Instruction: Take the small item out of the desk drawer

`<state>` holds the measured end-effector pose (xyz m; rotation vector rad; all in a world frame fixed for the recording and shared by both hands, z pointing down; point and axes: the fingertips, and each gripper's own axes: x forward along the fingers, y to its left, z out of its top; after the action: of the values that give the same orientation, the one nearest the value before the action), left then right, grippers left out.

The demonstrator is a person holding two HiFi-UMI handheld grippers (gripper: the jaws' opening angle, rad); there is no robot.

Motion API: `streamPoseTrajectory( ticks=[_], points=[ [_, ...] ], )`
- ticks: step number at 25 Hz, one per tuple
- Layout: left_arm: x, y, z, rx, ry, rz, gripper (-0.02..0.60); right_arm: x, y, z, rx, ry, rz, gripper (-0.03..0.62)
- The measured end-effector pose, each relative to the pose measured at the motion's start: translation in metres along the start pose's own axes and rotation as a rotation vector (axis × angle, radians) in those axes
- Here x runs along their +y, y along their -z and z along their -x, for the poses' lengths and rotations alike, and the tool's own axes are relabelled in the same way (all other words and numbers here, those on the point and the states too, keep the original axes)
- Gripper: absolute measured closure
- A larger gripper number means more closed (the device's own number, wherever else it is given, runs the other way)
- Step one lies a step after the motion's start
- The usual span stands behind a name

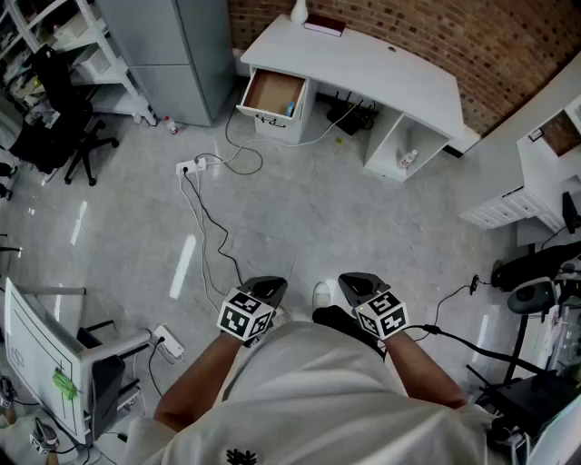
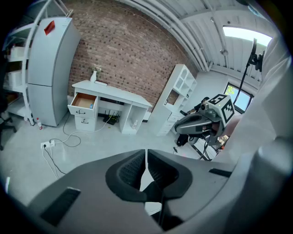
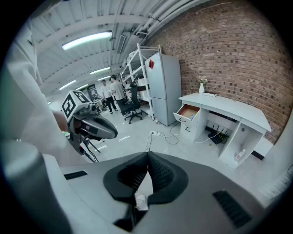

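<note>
Far L: black office chair (image 1: 77, 136), then tall grey cabinet (image 1: 177, 54). Power strip (image 1: 191, 166) w/ trailing cables lies on floor (image 1: 300, 218) in front of cabinet.

L tongs (image 1: 266, 289): held low at person's waist, clenched, nothing betw. the pads (own view shows tips meeting).

Drawer (image 1: 270, 91) at L end of white desk stands pulled open. Small blue item (image 1: 291, 107) lies inside, against drawer's R side wall, well apart from both tongs.

Tabletop (image 1: 381, 64) carries white vase (image 1: 299, 11) and flat dark object (image 1: 324, 27) at rear edge.

R tongs (image 1: 359, 286): level w/ L tongs and near them, likewise clenched and empty.

Brick wall (image 1: 408, 23) runs behind desk.
</note>
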<state>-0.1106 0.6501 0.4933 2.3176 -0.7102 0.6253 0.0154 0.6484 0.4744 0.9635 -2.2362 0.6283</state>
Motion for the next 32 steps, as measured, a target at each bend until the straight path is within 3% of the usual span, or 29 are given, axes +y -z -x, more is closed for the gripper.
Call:
streamPoseTrajectory(
  ticks=[6,13,23,26,32],
  points=[
    [0.037,-0.023,-0.013,0.005,-0.056,0.031,0.549,-0.036,-0.018,-0.017,-0.011,-0.003,-0.011,0.565],
    [0.063,-0.094,-0.063,0.013,-0.11,0.029,0.549,-0.111,-0.056,-0.043,-0.016,-0.095,-0.004,0.565],
    [0.101,-0.227,-0.174,0.031,-0.176,0.008,0.549,-0.276,-0.123,-0.074,-0.013,-0.139,0.069,0.56],
    [0.11,-0.25,-0.213,0.051,-0.188,-0.015,0.549,-0.329,-0.124,-0.08,-0.017,-0.125,0.065,0.513],
    [0.134,-0.298,-0.261,0.058,-0.191,-0.013,0.548,-0.395,-0.139,-0.097,-0.017,-0.116,0.038,0.511]
  ],
)
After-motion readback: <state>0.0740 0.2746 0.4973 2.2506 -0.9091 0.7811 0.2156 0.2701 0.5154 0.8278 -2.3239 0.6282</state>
